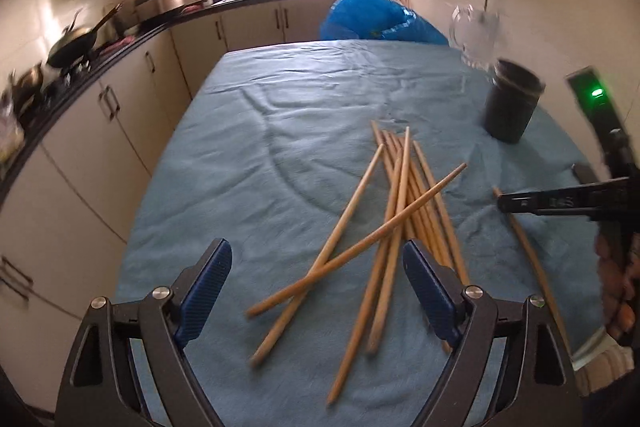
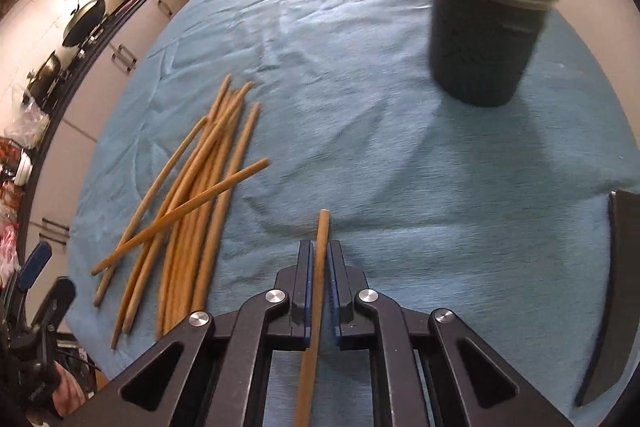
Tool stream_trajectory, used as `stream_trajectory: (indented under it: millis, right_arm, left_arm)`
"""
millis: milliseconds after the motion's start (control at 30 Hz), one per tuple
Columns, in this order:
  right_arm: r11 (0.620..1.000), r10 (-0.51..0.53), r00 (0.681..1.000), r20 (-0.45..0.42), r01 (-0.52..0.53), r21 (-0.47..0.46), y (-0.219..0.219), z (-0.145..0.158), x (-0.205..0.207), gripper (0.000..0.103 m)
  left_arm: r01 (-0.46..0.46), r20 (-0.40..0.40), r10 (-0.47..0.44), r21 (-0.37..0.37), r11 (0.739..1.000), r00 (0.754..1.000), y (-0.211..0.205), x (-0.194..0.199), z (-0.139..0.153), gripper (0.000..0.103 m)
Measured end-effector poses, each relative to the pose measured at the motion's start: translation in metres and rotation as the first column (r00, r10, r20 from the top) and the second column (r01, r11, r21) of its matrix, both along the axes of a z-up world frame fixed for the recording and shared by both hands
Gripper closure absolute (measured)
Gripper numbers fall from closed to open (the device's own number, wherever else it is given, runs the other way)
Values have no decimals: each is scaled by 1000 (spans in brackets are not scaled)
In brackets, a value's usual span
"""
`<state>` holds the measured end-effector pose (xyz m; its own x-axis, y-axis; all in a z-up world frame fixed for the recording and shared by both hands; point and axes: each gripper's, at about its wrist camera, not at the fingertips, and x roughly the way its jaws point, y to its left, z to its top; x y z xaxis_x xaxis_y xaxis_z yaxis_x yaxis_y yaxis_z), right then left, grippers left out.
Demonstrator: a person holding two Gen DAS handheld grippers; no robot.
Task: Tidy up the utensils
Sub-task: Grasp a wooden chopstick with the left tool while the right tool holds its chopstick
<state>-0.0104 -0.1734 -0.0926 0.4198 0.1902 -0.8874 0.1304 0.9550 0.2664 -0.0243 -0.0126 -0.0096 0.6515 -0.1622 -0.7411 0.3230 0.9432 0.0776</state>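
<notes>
Presently we find the right gripper (image 2: pixel 319 269) pinching a single chopstick (image 2: pixel 318 291) between its blue pads, the stick running lengthwise through the grip with its tip past the fingertips. Ahead and to the right of it stands the dark cup (image 2: pixel 486 23), upright on the blue cloth (image 2: pixel 360 107), with bare cloth between the two. The left gripper (image 1: pixel 316 267) hangs spread wide above the near end of the chopstick pile (image 1: pixel 400 211), its fingers touching nothing. We note the pile lies left of the held stick, several sticks crossing one another. A blue bag (image 1: pixel 372 17) sits at the table's far edge, beyond the cup. A dark curved object (image 2: pixel 616 291) enters at the right margin; we cannot identify it. Motion blur softens the cup's rim.
</notes>
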Motion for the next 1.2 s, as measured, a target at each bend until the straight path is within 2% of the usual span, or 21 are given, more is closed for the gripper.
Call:
stream_trajectory:
  millis: [100, 200, 267, 367, 467, 567, 667, 733, 767, 800, 833, 1033, 1100, 1200]
  right_arm:
    - [1000, -16, 1000, 7, 16, 6, -12, 2, -9, 96]
    - [1000, -19, 1000, 12, 19, 11, -17, 2, -13, 96]
    - [1000, -18, 1000, 15, 18, 17, -20, 2, -16, 96]
    - [999, -19, 1000, 18, 18, 30, -25, 2, -19, 96]
    - [999, -15, 1000, 19, 14, 40, -28, 2, -20, 96]
    - [999, -11, 1000, 25, 10, 44, -29, 3, -18, 96]
    - [999, -7, 999, 41, 5, 39, -31, 8, -14, 96]
    - [999, -7, 999, 46, 5, 35, -33, 10, -9, 96]
    - [999, -7, 999, 47, 5, 36, -33, 11, -7, 96]
    - [999, -6, 999, 50, 5, 33, -33, 13, -5, 96]
    - [1000, -5, 998, 55, 3, 30, -32, 15, -4, 96]
    - [999, -1, 998, 69, -1, 34, -32, 20, -1, 96]
    - [999, 1, 998, 69, -3, 34, -33, 20, -1, 96]
    - [999, 3, 998, 68, -5, 37, -35, 19, -1, 96]
  left_arm:
    - [35, -5, -35, 61, 997, 999, -30, 17, -9, 16]
    - [86, 6, -89, 171, 982, 996, -66, 33, -23, 16]
    - [67, -18, -65, 234, 970, 998, -78, 48, -35, 16]
    - [10, -30, -2, 284, 959, 1000, -78, 74, -51, 16]
    - [-61, -87, 81, 211, 976, 993, -59, 101, -50, 15]
    - [-158, -123, 179, 163, 974, 976, -34, 121, -47, 16]
    - [-189, -181, 204, 96, 977, 962, -15, 136, -45, 23]
    - [-190, -236, 194, 39, 981, 952, -4, 145, -43, 49]
    - [-193, -259, 190, 16, 981, 947, 0, 150, -40, 55]
    - [-191, -276, 182, -5, 982, 944, 3, 154, -38, 73]
    - [-187, -293, 172, -24, 982, 940, 6, 157, -37, 80]
    - [-195, -334, 165, -58, 979, 928, 14, 176, -35, 84]
    - [-184, -361, 139, -94, 978, 922, 18, 177, -35, 89]
    - [-165, -413, 85, -163, 973, 907, 23, 180, -35, 89]
